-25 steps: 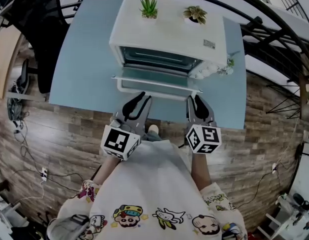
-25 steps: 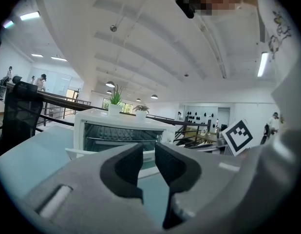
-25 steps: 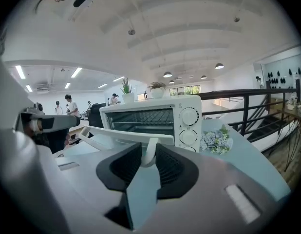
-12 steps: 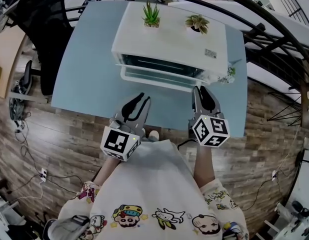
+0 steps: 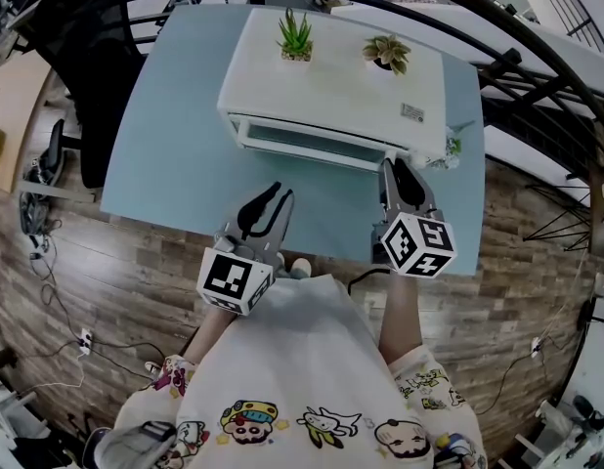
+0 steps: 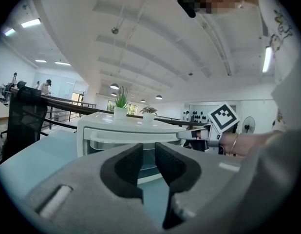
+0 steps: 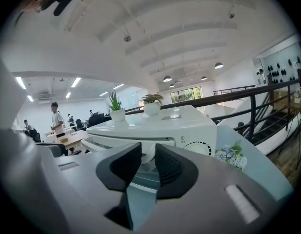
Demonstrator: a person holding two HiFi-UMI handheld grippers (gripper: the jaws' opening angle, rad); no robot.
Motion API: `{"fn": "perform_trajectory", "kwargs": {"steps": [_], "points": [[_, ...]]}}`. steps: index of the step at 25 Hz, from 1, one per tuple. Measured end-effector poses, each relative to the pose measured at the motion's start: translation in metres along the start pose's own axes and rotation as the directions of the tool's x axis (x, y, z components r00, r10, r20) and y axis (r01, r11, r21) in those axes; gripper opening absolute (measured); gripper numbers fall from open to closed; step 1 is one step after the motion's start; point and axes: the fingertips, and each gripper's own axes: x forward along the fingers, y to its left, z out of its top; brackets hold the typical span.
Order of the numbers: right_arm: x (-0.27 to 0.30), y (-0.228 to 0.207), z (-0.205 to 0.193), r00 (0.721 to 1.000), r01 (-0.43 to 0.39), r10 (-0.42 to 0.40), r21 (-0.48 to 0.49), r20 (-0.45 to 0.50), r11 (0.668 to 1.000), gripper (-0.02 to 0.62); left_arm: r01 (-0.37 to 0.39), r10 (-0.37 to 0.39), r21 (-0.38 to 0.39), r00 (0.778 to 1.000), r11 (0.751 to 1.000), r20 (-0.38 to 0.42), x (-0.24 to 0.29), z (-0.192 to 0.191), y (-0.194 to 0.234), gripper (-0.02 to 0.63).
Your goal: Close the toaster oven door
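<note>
Blue table [image 5: 165, 115]: toaster oven door [image 5: 312, 149] almost shut, right claw [image 5: 394, 166] at its right end, parted; left claw [image 5: 282, 191] parted, clear.

1. The toaster oven [image 5: 331, 86] stands on the surface [image 5: 165, 125], toward its far side, with its door [image 5: 312, 147] facing the person.
2. 2 pots sit on the oven's top near its back edge: the left plant [image 5: 295, 35] and, beside it, the right plant [image 5: 386, 52].
3. The flowers [image 5: 447, 147] lie on the surface just beside the oven's right front corner.
4. The left tongs [image 5: 280, 191] hang over the surface's near part, in front of the door and apart from it.
5. The right tongs [image 5: 397, 164] are right at the door's right end.
6. A chair [image 5: 82, 76] stands beyond the surface's left edge.
</note>
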Motion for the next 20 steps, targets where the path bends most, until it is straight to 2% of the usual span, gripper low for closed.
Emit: {"fn": "perform_trajectory", "kwargs": {"steps": [9,20], "points": [[0.0047,-0.0021,0.0050,1.000,0.003,-0.003,-0.012,0.005,1.000,0.103,-0.020,0.020,-0.007,1.000,1.000,0.005,-0.0014,0.0002,0.0022,0.069],[0.0031,-0.0013,0.0068,1.000,0.002,0.000,-0.091,0.024,0.996,0.112,-0.042,0.042,-0.019,0.999,0.999,0.016,-0.0089,0.0001,0.0054,0.069]]}}
